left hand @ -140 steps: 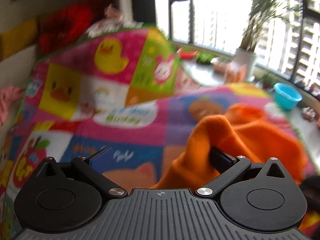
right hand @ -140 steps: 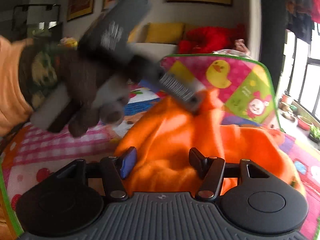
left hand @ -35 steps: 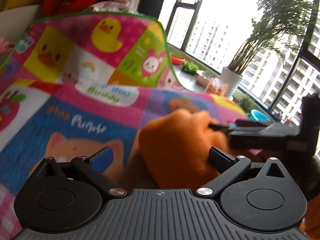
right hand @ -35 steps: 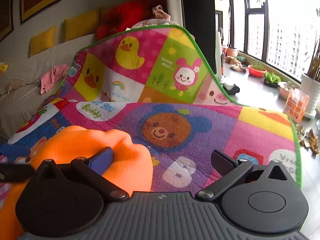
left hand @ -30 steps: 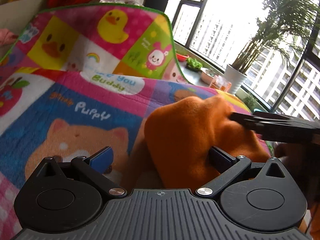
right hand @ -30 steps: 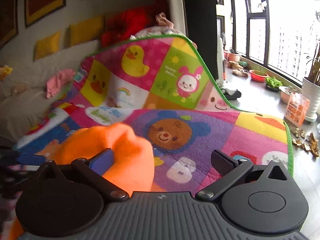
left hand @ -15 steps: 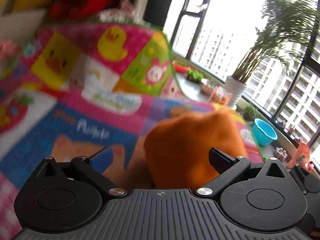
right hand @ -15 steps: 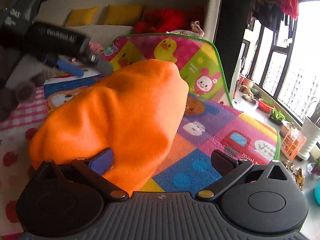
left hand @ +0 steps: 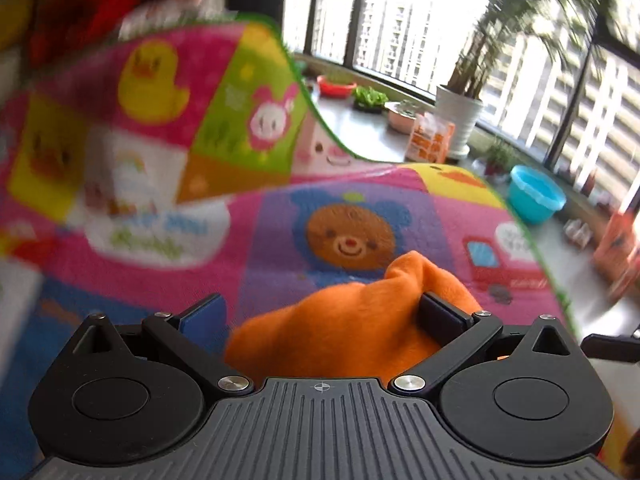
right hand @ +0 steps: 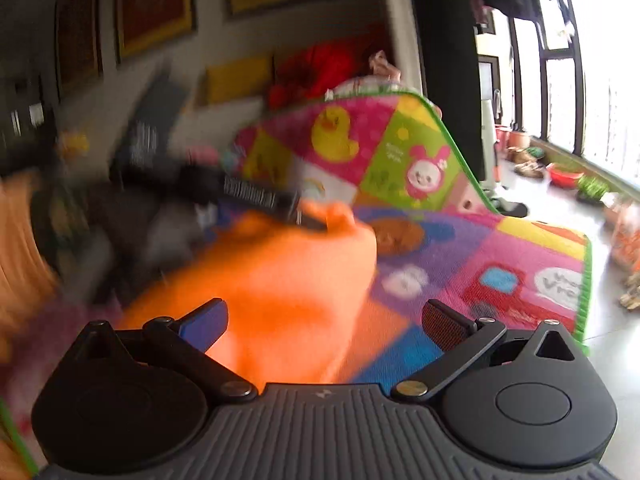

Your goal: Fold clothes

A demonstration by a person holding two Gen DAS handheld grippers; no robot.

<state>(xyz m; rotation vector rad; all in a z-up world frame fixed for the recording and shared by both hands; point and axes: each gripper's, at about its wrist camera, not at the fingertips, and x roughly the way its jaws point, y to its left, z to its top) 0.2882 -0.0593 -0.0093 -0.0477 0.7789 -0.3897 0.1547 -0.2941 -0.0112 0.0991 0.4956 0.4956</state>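
A bunched orange fleece garment (right hand: 288, 280) lies heaped on the colourful play mat (right hand: 500, 256).

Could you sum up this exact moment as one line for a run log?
stage: folding | orange garment on play mat | left gripper: open, fabric between fingers | right gripper: open, over garment | motion blur
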